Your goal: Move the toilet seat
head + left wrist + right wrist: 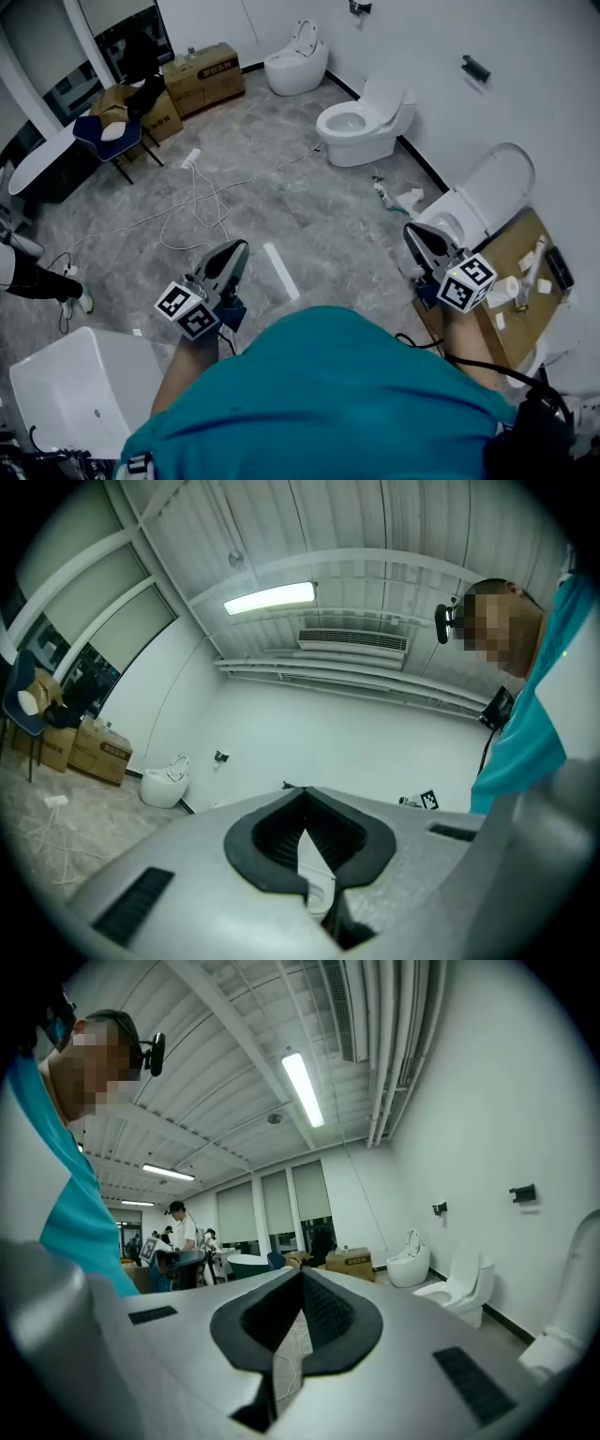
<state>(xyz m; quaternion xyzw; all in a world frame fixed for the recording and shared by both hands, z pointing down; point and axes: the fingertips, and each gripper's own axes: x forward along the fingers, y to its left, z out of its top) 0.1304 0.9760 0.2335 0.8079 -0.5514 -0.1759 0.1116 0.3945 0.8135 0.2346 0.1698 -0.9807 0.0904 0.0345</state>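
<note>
The right gripper (418, 234) hovers just beside the nearest toilet (448, 225), whose lid (502, 178) stands raised to the gripper's right. A second toilet (361, 127) sits well ahead. Cables (199, 202) lie ahead of the left gripper (234, 253), with a white strip (281, 270) just to its right.

Far toilet (298, 58) at the far wall, middle toilet (364, 122) before it along the right wall, near toilet (473, 202) nearest, boxes (202, 77) left of the far toilet, chair (111, 134) left of them, cable (202, 202) mid-floor, tub (80, 384) near left.
</note>
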